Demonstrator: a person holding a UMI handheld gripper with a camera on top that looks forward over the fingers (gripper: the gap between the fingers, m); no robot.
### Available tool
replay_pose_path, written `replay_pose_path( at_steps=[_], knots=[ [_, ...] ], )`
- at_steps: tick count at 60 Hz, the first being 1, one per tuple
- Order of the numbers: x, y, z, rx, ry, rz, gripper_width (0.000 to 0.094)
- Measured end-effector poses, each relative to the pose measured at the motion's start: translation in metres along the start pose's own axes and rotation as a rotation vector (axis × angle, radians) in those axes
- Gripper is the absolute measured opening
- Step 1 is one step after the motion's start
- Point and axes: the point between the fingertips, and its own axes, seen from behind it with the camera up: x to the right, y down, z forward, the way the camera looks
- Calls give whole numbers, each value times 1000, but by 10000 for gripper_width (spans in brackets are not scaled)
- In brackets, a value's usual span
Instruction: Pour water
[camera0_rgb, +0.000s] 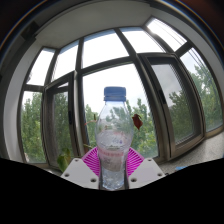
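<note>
A clear plastic water bottle with a blue cap stands upright between my gripper's two fingers. The magenta pads press on both sides of its lower body, so the gripper is shut on the bottle. The bottle is held up in front of a window, and water shows in its lower part. No cup or other vessel is in view.
A wide window with dark frames fills the scene beyond the bottle, with trees and sky outside. A white sill runs along the right below the panes.
</note>
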Motion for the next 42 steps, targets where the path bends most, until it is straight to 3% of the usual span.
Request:
replay_pose_path(
  at_steps=[6, 17, 26, 27, 30, 39, 42],
  knots=[
    [52, 78, -7, -151, 76, -158, 283],
    [110, 219, -25, -393, 109, -238, 283],
    [118, 277, -43, -498, 96, -229, 287],
    [117, 271, -39, -452, 96, -227, 285],
    [116, 271, -38, -464, 101, -231, 293],
    [119, 277, -41, -493, 115, -274, 523],
    [123, 282, -46, -533, 135, -280, 742]
  ],
)
